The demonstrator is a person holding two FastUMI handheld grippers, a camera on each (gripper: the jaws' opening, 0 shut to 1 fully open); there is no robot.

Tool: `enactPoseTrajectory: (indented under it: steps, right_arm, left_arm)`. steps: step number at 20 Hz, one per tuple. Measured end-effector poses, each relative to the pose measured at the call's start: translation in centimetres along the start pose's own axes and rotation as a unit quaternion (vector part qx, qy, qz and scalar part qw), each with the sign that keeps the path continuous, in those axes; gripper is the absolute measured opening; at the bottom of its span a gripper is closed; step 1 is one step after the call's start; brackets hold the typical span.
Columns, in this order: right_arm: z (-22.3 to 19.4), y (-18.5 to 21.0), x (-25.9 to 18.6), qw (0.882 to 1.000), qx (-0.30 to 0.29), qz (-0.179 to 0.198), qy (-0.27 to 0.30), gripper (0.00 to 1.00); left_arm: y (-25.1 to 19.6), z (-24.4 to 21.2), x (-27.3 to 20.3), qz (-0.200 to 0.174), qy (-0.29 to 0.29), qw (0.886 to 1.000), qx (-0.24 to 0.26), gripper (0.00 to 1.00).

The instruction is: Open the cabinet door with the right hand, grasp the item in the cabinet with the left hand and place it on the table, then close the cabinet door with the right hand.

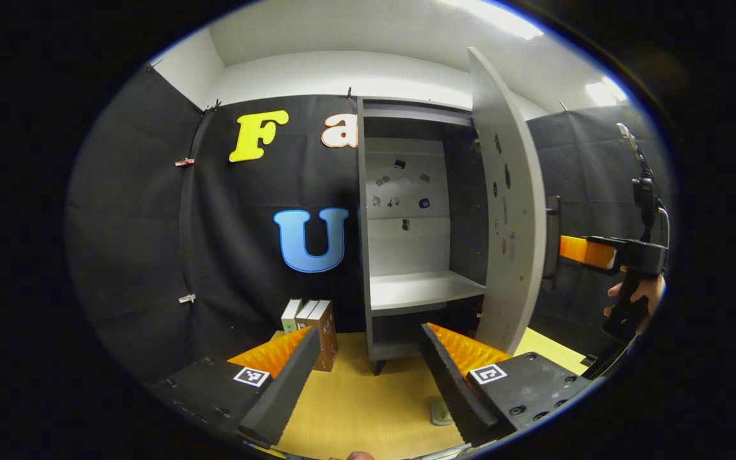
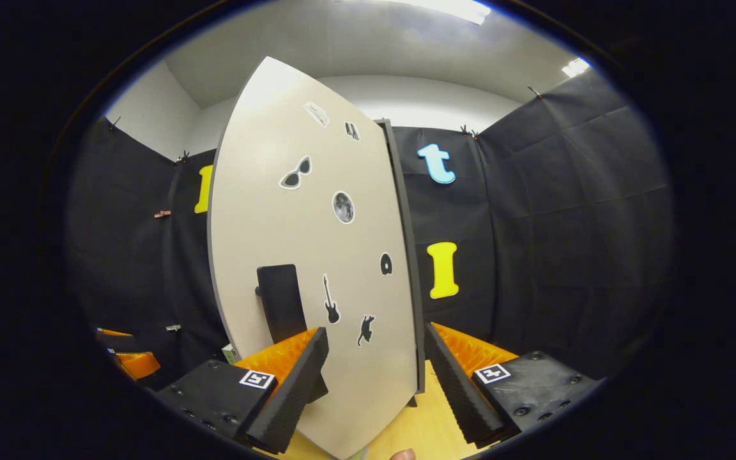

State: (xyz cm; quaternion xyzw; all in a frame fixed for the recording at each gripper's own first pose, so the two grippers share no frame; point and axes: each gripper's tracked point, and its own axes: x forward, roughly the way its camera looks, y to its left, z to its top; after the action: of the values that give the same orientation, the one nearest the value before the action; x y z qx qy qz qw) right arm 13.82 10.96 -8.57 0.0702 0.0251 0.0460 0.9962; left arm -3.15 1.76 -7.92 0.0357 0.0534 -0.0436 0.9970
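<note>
The left gripper is spread wide and holds nothing; the right gripper gapes too, near the door and its dark handle at lower centre. The cabinet stands open, shelf bare. A small carton sits on the table at lower left, likely the item. Only the closing seems left.

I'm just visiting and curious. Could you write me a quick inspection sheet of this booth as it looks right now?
Surface: yellow table, mostly bare.
Job's things: cabinet with door swung open; shelf bare; small boxes on the table left of the cabinet.
Clutter: small greenish item on the table, too unclear to name.
Grippers: left gripper open; right gripper open near the door handle.
Cables: nothing seen.
Surroundings: black cloth wall, white ceiling.
</note>
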Motion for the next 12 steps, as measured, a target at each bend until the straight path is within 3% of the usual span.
enactPoseTrajectory:
  steps: [6,12]
  right_arm:
    - [-1.8,7.2,0.8,0.996,0.008,0.083,0.024,0.98]
    - [-2.0,8.7,-1.2,0.995,0.015,0.091,0.031,0.97]
  left_arm:
    - [-0.4,0.9,0.1,-0.010,-0.009,1.000,-0.006,0.99]
    - [-0.6,1.6,0.5,-0.014,-0.019,0.999,-0.021,0.99]
